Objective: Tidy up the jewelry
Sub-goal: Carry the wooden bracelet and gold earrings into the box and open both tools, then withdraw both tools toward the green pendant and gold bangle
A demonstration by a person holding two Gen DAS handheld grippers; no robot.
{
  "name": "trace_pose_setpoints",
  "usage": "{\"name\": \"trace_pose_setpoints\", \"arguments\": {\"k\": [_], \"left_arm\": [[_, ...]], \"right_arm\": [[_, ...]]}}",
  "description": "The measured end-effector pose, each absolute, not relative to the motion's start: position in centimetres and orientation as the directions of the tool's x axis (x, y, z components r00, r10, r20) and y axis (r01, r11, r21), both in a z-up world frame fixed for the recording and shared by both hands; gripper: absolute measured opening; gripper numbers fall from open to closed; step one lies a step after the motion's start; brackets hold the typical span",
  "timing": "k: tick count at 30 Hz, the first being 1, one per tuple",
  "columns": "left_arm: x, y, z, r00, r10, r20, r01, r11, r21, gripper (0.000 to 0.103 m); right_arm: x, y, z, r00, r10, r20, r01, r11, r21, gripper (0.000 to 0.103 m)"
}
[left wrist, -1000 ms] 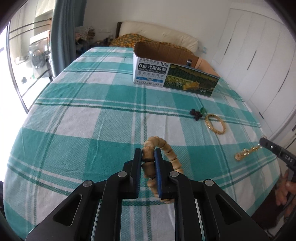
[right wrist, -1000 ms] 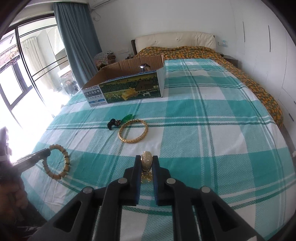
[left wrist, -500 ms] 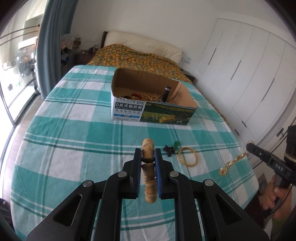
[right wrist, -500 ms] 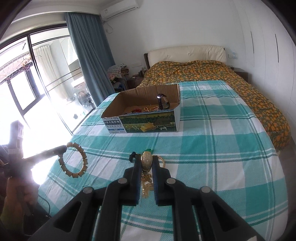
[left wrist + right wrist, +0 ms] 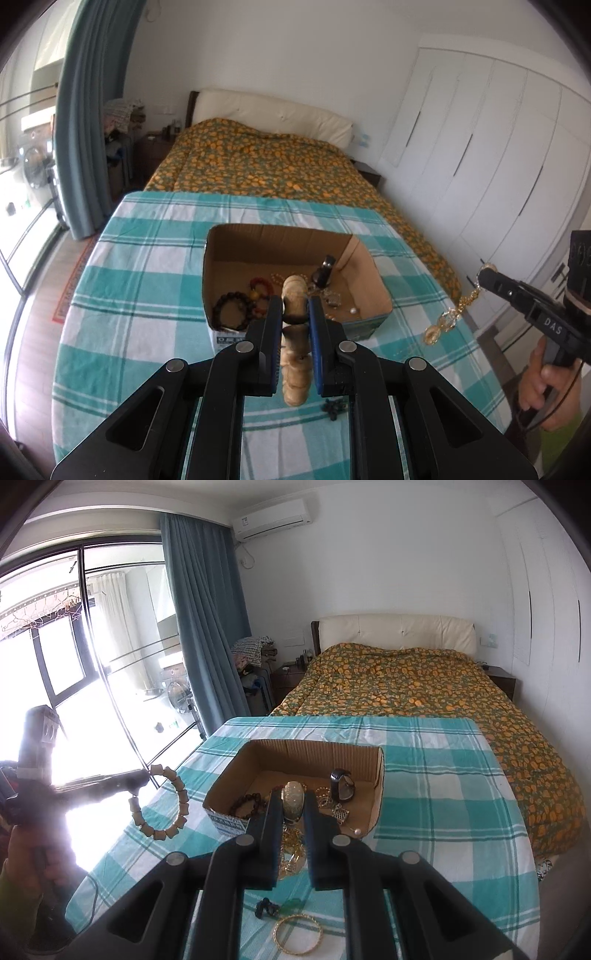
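Observation:
My left gripper [image 5: 294,314] is shut on a tan wooden bead bracelet [image 5: 294,373], held in the air in front of the open cardboard box [image 5: 369,258]; the bracelet also shows in the right wrist view [image 5: 162,801]. My right gripper [image 5: 293,805] is shut on a gold chain necklace with an oval pendant [image 5: 293,803]; it hangs from the fingers in the left wrist view [image 5: 448,315], to the right of the box. The box [image 5: 229,779] holds dark bead bracelets [image 5: 234,308], a black watch [image 5: 341,782] and other pieces.
A gold bangle [image 5: 297,938] and a dark earring with a green piece [image 5: 271,906] lie on the teal checked tablecloth [image 5: 122,295] near the front edge. A bed [image 5: 406,679] stands behind the table, wardrobes [image 5: 480,147] to the right, a glass door [image 5: 74,664] to the left.
Both grippers have risen higher and tilted down over the table, carrying the bead bracelet and the gold necklace closer to the box. The box's inside now shows more fully.

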State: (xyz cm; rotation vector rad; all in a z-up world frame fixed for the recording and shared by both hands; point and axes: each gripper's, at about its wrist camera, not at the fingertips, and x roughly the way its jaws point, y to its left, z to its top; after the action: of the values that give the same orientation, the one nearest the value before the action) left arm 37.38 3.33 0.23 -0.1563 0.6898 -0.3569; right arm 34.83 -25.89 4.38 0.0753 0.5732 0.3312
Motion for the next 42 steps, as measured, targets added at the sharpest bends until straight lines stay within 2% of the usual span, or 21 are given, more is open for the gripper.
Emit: {"name": "trace_pose_setpoints", "arguments": {"k": [9,19,21,22,23,26,32,35,38,42], "left_arm": [[46.0,1.2,-2.3,0.704,-0.317,-0.636,0.245,0.948,-0.202,0.012],[52.6,-0.7,-6.6,0.679,-0.238,-0.695,0.204,0.97,-0.133,0.014],[53.2,-0.5,-7.3,0.675,-0.202,-0.709,0.17,0.979,-0.117,0.023],[53.2,-0.3,-7.5,0.672,-0.19,-0.715,0.155,0.981,-0.115,0.037],[52.8,0.0,-7.5,0.675,-0.192,-0.713,0.151,0.981,-0.122,0.051],[50.2,0.7,-7.0,0.691,-0.19,-0.698,0.161,0.981,-0.107,0.068],[41.6,2.4,-6.8,0.685,-0.208,-0.698,0.198,0.975,-0.096,0.087],[36.6,2.7,-8.1,0.67,-0.21,-0.712,0.209,0.974,-0.09,0.092],[32.4,2.4,-10.5,0.645,-0.2,-0.737,0.199,0.976,-0.091,0.092],[29.0,0.8,-14.3,0.606,-0.178,-0.775,0.188,0.979,-0.078,0.092]], "right_arm": [[45.1,-25.9,0.4,0.746,0.265,-0.611,-0.254,0.961,0.107,0.011],[51.2,-26.3,-5.6,0.687,0.18,-0.704,-0.225,0.974,0.029,0.014],[51.1,-26.5,-5.9,0.687,0.165,-0.707,-0.208,0.978,0.026,0.04],[50.5,-26.8,-5.7,0.701,0.165,-0.694,-0.197,0.98,0.034,0.062],[49.8,-27.0,-5.4,0.717,0.171,-0.676,-0.192,0.98,0.045,0.064],[47.4,-27.2,-4.4,0.738,0.169,-0.653,-0.192,0.981,0.037,0.064],[39.9,-27.3,-3.8,0.768,0.155,-0.621,-0.202,0.979,-0.005,0.066],[35.6,-27.8,-5.0,0.777,0.126,-0.617,-0.166,0.986,-0.008,0.072],[31.5,-28.2,-7.1,0.774,0.084,-0.627,-0.119,0.993,-0.014,0.073],[27.7,-28.6,-11.2,0.722,0.042,-0.69,-0.061,0.998,-0.003,0.073]]}}
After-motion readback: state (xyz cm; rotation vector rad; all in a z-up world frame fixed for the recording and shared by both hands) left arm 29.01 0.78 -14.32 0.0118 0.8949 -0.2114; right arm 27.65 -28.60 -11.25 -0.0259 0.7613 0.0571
